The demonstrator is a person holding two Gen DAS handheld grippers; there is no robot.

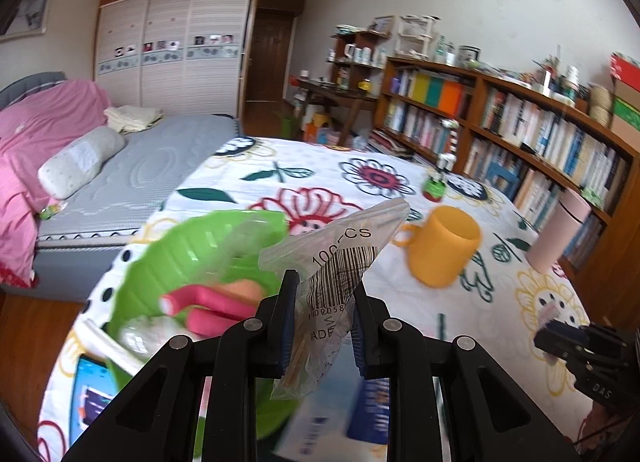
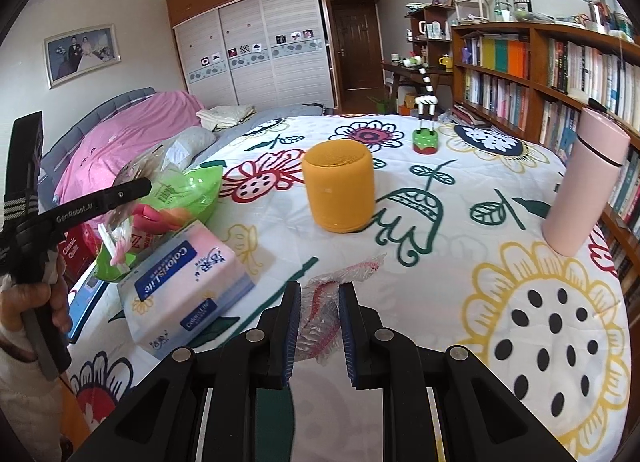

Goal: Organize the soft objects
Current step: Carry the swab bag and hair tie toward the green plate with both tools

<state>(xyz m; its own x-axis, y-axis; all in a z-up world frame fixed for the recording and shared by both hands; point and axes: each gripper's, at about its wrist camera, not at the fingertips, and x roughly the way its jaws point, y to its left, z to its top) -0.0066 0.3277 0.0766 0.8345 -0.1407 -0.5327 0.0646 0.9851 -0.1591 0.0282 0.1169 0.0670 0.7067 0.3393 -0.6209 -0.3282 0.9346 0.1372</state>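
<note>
My left gripper is shut on a clear plastic bag with a barcode, held up above a green bowl. Pink foam rollers lie in the bowl. In the right wrist view a hand holds the left gripper with the bag over the bowl. My right gripper is shut on a crinkled clear wrapper with red print, just above the flowered tablecloth. The right gripper also shows at the left view's right edge.
A tissue pack lies beside the bowl, with a phone at the table's left edge. A yellow cup, a pink bottle and a giraffe figure stand on the table. A bed lies at left and bookshelves at right.
</note>
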